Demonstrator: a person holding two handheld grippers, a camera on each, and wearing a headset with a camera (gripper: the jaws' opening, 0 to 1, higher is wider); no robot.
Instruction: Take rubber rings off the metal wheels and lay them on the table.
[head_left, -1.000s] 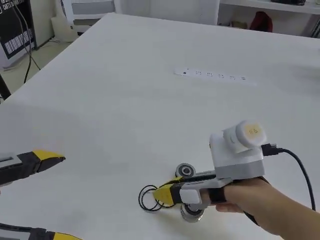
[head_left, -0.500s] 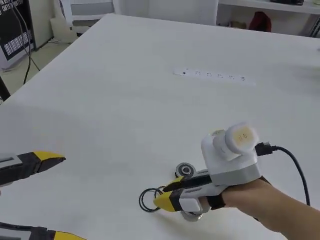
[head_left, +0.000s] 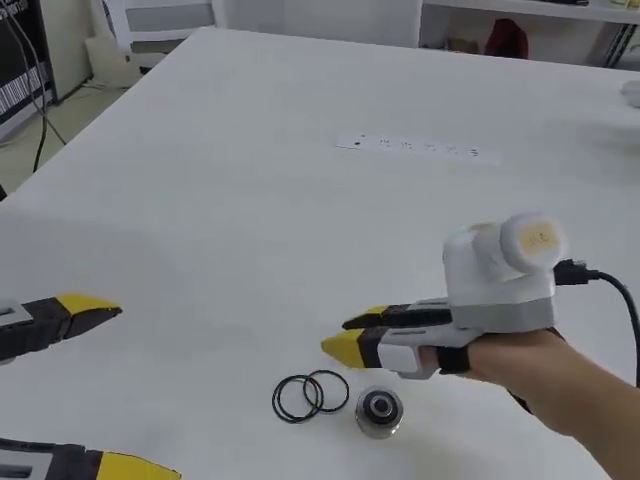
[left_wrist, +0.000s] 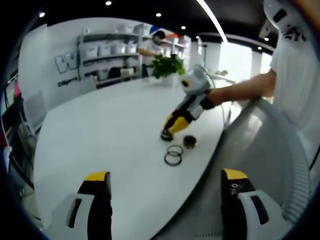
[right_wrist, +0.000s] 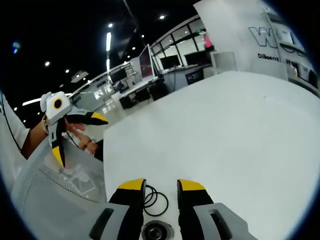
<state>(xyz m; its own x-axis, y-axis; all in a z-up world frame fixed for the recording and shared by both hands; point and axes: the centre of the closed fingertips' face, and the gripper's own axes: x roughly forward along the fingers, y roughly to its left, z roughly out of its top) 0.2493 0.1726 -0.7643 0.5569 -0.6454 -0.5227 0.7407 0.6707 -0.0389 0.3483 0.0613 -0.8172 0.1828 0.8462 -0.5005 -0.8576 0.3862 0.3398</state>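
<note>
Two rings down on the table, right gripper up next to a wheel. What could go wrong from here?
1. The metal wheel and the two rubber rings lie near the edge of the table. A nudge from the right gripper could knock them off.
2. The rings overlap, so moving one may drag the other.
3. The left gripper is open and well away, so nothing steadies the loose wheel and it may skid.

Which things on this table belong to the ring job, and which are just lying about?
Belongs to the job:
- two black rubber rings, flat on the white table
- round metal wheel beside them
- right gripper above both

Just lying about:
- white power strip, far across the table
</note>
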